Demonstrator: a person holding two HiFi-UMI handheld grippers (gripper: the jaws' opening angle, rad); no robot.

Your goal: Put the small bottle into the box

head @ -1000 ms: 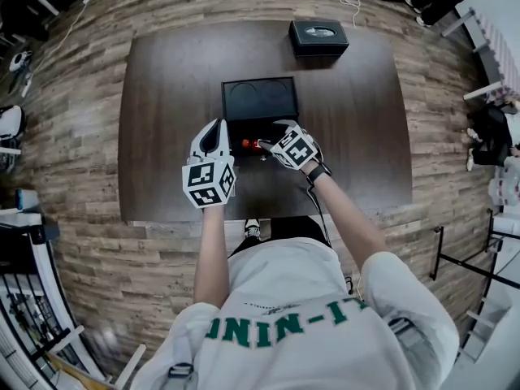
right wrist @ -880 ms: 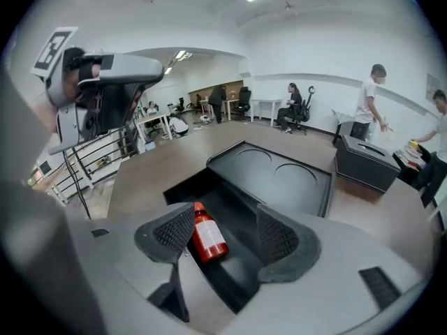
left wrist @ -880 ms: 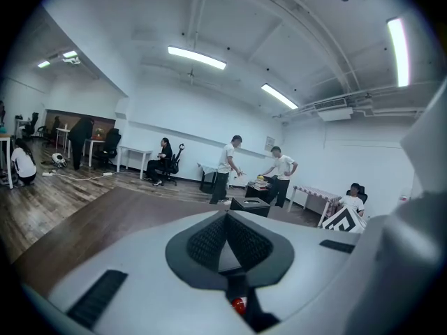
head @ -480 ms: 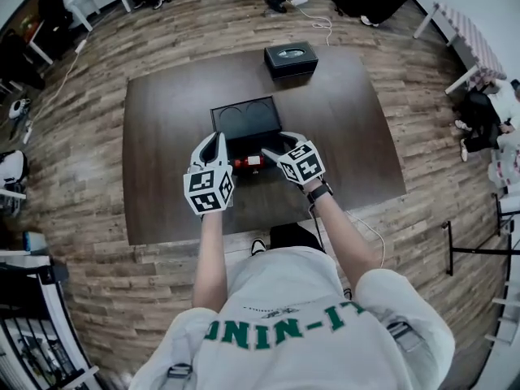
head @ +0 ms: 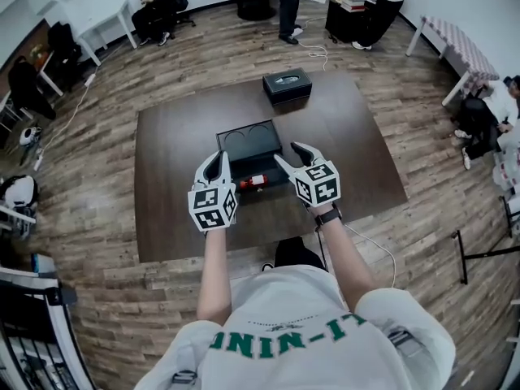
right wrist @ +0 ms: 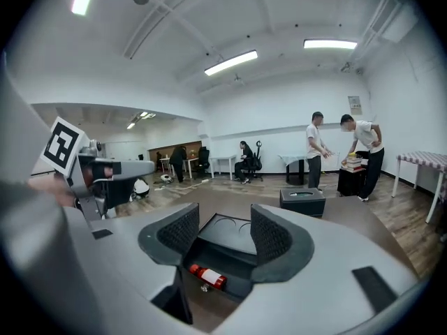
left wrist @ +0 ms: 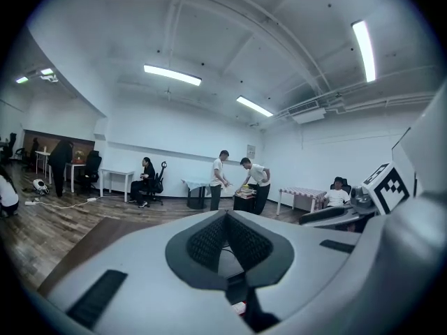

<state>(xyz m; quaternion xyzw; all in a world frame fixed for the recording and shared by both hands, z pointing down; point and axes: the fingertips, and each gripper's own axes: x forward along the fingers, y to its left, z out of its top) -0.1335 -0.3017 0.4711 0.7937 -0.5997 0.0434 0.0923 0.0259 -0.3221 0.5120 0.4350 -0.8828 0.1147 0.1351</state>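
Bottle, small and red with a white label, is lying on its side inside the black box, close to the box's near wall. In the right gripper view it is showing low down, just past the jaw pads. The box is sitting open near the middle of the dark table, a little toward the near edge, and its raised lid is showing two round recesses on the inner face.

The right gripper is hovering above the box's right side, well clear of the table, with its jaws standing wide apart. They have just been closing a little, and nothing is sitting between the pads; only the box is showing beyond them. The left gripper is hanging over the box's left side at about the same height, apart from it. Its pads are pressing together at the tips and pinching nothing.

A black tissue box is resting at the table's far edge, well apart from the open box. Wood-plank flooring is surrounding the table. Several people are standing and sitting by furniture along the far wall of the room.
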